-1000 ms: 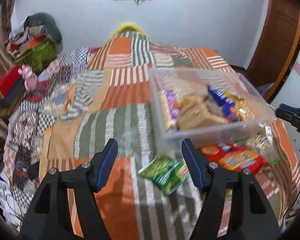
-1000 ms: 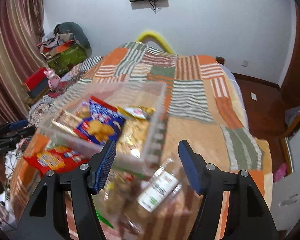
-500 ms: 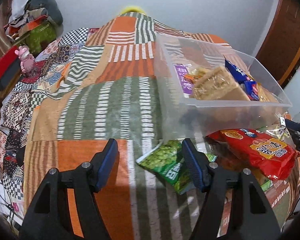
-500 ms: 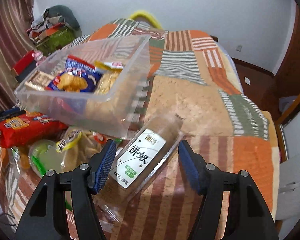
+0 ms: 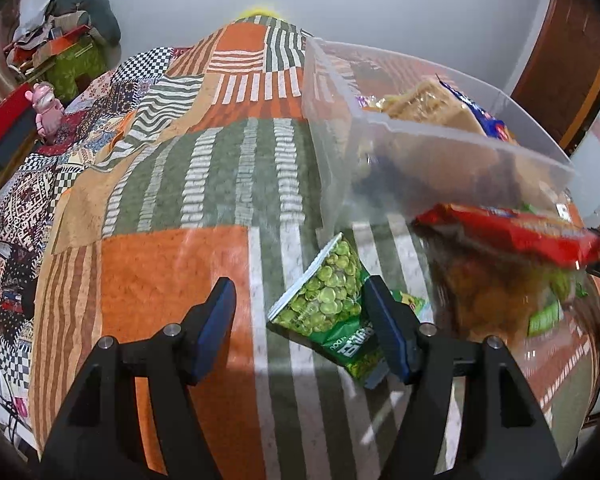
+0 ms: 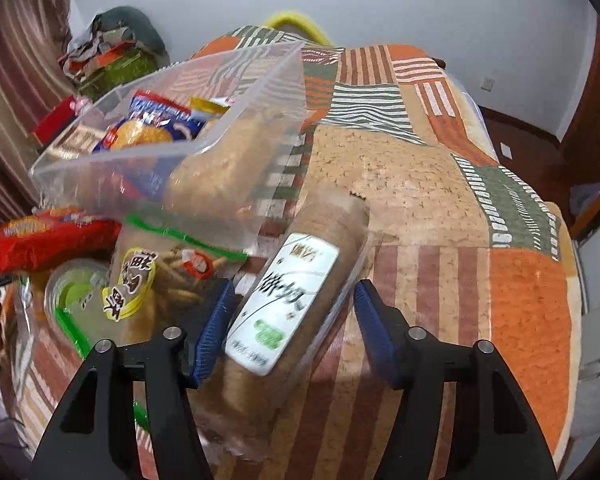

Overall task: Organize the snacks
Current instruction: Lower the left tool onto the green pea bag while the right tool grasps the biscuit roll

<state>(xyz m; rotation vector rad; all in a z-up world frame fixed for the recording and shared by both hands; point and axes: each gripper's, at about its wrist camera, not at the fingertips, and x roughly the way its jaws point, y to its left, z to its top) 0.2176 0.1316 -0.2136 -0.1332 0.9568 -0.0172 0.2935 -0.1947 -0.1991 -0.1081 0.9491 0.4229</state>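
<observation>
— While the two grippers hang over the patchwork bedspread [image 5: 172,264], what do you make of the left gripper [image 5: 300,320]?

— Its blue fingers [image 5: 216,324] stand fairly wide with nothing pressed between them. A green pea packet [image 5: 332,308] lies flat on the spread, its far end between the fingers and its right edge just at the right pad; I can't tell whether it touches.

— And the right gripper [image 6: 290,320]?

— Its jaws are closing around a long biscuit sleeve [image 6: 296,292] with a white label. The sleeve lies tilted between the pads, close to the left one, with a gap on the right, so it isn't pinched yet.

— Where do the snacks go?

— A clear plastic bin [image 5: 432,128] sits on the bed beyond both grippers, already holding a blue packet [image 6: 152,128] and other wrapped snacks.

— What lies outside it?

— A red packet [image 6: 48,236] right against the bin's near wall, and a clear bag of stick biscuits [image 6: 160,280] with a yellow label just beside the sleeve.
</observation>
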